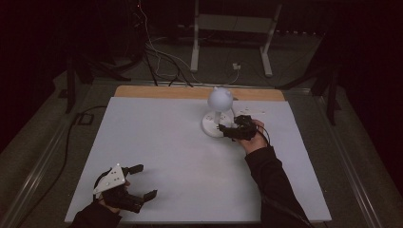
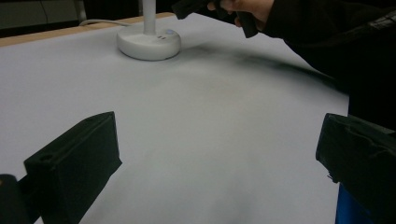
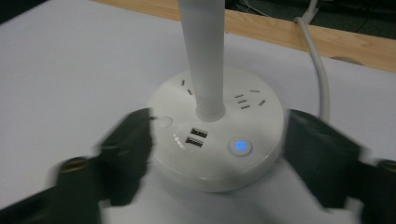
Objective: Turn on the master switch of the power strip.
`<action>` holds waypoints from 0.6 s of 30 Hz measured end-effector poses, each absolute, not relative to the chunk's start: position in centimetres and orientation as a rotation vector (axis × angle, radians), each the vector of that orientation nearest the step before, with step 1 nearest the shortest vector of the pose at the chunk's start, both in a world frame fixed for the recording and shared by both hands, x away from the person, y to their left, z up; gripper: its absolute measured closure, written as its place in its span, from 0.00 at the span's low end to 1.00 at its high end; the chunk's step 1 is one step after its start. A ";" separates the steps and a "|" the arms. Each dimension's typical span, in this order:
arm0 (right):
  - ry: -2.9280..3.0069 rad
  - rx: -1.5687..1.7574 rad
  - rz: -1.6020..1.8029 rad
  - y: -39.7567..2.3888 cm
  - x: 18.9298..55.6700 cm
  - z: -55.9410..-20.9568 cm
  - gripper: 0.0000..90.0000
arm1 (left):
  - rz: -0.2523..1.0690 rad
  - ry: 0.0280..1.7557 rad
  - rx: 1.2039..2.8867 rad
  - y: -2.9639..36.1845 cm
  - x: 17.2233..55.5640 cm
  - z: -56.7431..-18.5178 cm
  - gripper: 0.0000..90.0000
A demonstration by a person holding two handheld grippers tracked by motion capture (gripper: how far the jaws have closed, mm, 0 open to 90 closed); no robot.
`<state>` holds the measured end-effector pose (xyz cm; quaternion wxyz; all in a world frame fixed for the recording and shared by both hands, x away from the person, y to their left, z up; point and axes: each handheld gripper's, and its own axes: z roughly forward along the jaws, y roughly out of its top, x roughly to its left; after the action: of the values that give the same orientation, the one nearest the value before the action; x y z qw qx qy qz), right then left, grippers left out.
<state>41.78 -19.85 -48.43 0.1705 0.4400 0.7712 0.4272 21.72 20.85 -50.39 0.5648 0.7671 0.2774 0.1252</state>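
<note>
Right gripper (image 3: pixel 215 154) straddles lamp base (image 3: pixel 215 140), jaws spread.

We see a dim room with a dark grey floor (image 1: pixel 43 142) surrounding the bench (image 1: pixel 157 142). The bench carries a pale grey-white surface, with a bare wooden strip (image 1: pixel 157 91) exposed along its far edge. Beyond that edge stands a light grey metal frame (image 1: pixel 233 28) on two legs. Loose cables (image 1: pixel 157 52) run across the floor behind the bench. The far background is nearly black. A dark stand (image 1: pixel 71 80) sits at the left.
</note>
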 end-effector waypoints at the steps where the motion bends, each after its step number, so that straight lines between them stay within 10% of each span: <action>1: 2.217 1.234 1.225 -20.0 41.7 -48.5 0.14 | 0.295 0.653 1.804 20.9 21.7 -50.4 0.00; 18: 2.301 1.157 1.269 -21.0 40.2 -47.2 0.00 | 0.297 0.653 1.806 20.9 21.7 -50.4 0.00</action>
<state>40.18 -20.99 -47.24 0.1350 0.3992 0.7942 0.4379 21.69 20.87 -50.38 0.5641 0.7675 0.2774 0.1260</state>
